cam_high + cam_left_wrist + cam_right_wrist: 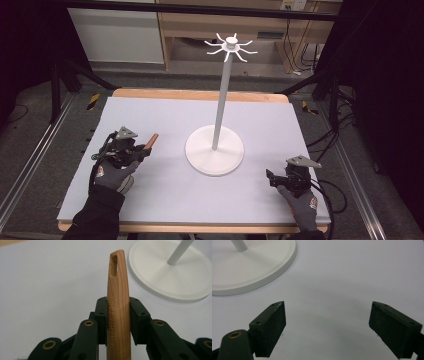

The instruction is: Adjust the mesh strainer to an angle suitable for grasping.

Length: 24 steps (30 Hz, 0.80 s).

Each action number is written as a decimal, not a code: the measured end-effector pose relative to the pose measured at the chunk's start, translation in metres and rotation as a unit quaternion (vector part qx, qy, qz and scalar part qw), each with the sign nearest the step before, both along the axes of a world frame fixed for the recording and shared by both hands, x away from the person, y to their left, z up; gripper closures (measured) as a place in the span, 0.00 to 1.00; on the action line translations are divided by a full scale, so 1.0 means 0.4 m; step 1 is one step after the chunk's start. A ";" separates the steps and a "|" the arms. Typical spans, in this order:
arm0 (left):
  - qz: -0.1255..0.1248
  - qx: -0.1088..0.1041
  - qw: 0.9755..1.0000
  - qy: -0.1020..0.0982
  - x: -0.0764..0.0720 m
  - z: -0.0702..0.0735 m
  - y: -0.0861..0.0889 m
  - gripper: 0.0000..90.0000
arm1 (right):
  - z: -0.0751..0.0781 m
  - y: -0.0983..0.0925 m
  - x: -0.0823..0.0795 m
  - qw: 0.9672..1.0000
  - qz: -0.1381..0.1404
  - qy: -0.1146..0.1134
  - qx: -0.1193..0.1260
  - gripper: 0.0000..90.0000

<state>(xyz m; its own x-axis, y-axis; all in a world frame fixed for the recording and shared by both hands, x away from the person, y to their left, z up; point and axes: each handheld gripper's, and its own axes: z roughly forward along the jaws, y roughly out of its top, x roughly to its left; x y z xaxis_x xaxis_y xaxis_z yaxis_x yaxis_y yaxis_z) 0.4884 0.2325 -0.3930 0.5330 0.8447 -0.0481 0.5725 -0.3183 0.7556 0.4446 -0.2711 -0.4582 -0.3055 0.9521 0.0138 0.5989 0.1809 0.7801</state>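
Left gripper view showed my left gripper (117,322) clamped on the wooden utensil handle (117,302); hanging it on the hook stand (230,47) remained, right gripper (327,327) wide open and holding nothing.

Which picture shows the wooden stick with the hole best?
The left gripper view: the wooden handle stands close up between the left gripper pads, its slot and lettering readable. In the high view it is just a small brown tip.

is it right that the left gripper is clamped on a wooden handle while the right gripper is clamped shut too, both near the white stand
Not quite. The left gripper is clamped on the wooden handle, near the white stand, but the right gripper is not shut: the right gripper view shows its jaws wide apart with nothing between them.
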 end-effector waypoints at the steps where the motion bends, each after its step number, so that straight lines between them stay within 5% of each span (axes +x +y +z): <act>1: 0.000 -0.005 1.000 -0.006 -0.003 0.009 0.000 0.78 | 0.000 0.000 0.000 1.000 0.000 0.000 0.001 0.16; 10: 0.007 -0.031 0.998 -0.055 -0.026 0.063 -0.005 0.78 | 0.002 0.000 -0.001 1.000 0.000 -0.004 0.008 0.16; 24: 0.025 -0.078 0.990 -0.111 -0.043 0.100 -0.019 0.78 | 0.002 -0.001 -0.002 1.000 0.001 -0.007 0.005 0.16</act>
